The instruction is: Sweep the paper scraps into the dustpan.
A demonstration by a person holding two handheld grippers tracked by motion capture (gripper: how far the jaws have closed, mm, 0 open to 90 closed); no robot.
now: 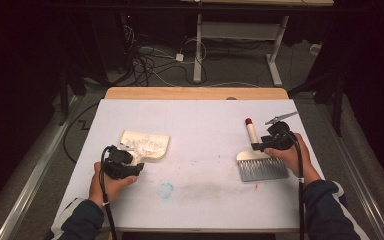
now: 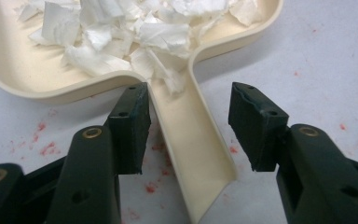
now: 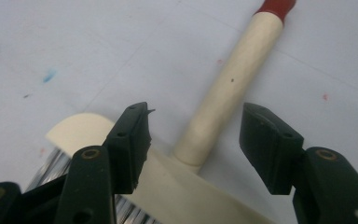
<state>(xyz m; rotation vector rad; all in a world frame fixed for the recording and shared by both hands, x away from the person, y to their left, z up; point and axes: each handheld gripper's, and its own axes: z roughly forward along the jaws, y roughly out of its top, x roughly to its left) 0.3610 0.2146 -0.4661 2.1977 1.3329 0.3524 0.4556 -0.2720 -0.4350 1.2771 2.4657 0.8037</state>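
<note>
A cream dustpan (image 1: 147, 146) lies on the white table, its pan full of torn white paper scraps (image 2: 135, 28). Its channel-shaped handle (image 2: 191, 135) runs back between the jaws of my left gripper (image 2: 189, 123), which stands open around it; the left jaw sits close against the handle's rim. In the high view my left gripper (image 1: 122, 165) sits at the dustpan's near corner. A hand brush with a cream handle (image 3: 233, 88), red tip (image 1: 248, 121) and grey bristles (image 1: 262, 170) lies at the right. My right gripper (image 3: 193, 140) is open, straddling the handle's base.
The white table (image 1: 200, 120) has faint red specks and a blue smudge (image 1: 166, 190) near the front middle. A wooden strip (image 1: 195, 93) edges the far side. Beyond it are a desk frame and cables on the floor.
</note>
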